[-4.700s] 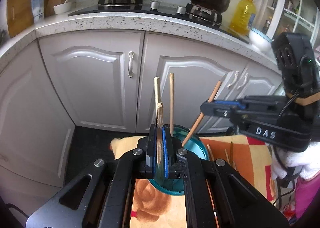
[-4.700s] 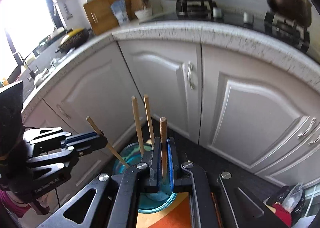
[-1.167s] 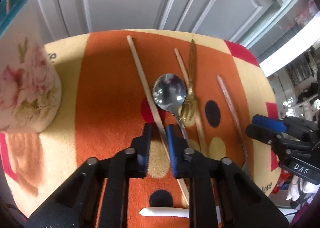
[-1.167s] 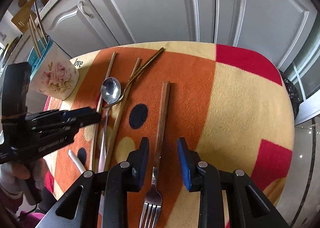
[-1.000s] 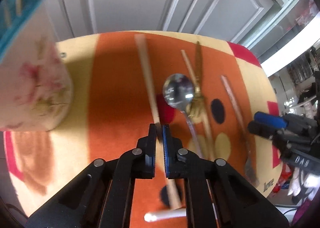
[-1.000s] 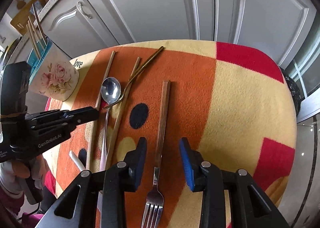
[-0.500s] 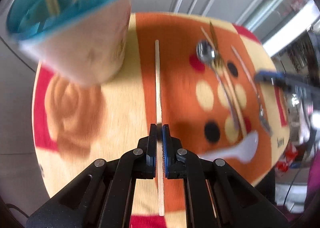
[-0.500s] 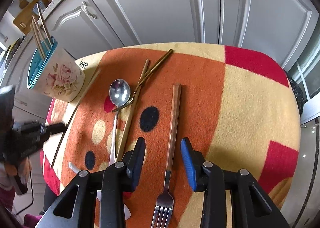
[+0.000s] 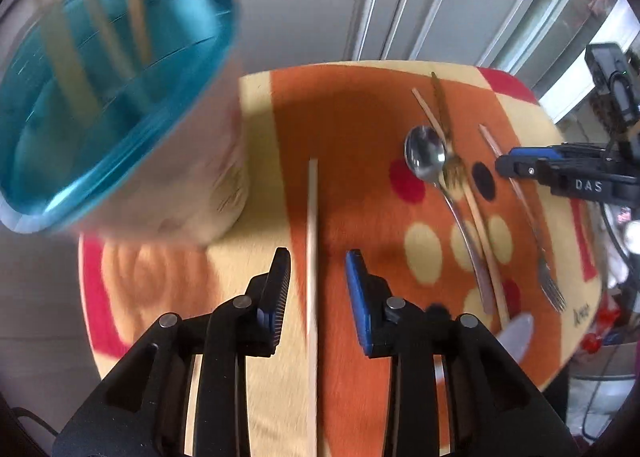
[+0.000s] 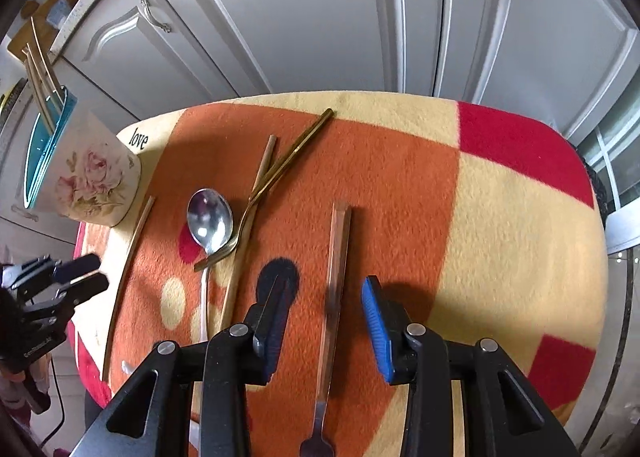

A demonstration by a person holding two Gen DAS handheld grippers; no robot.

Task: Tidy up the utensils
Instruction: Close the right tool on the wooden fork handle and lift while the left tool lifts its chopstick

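Now a chopstick [image 9: 312, 257] is lying flat on the cloth [image 9: 360, 105], running 12 to 6 between the spread fingers of the left gripper [image 9: 317, 289], touching neither. Cup [image 9: 120, 105] is sitting at 10 o'clock of it, blurred, teal inside, three chopsticks standing in it. At 2 o'clock a spoon [image 9: 426, 155], gold fork [image 9: 442, 113] and another chopstick [image 9: 476, 213] are lying crossed in a bunch. Right gripper [image 10: 326, 317] is hovering wide open, straddling the copper handle of a second fork [image 10: 336, 277] with no contact. White spoon [image 9: 516, 337] is lying at 4 o'clock, partly hidden. Grey cabinets [image 10: 320, 17] are filling the 12 o'clock background.
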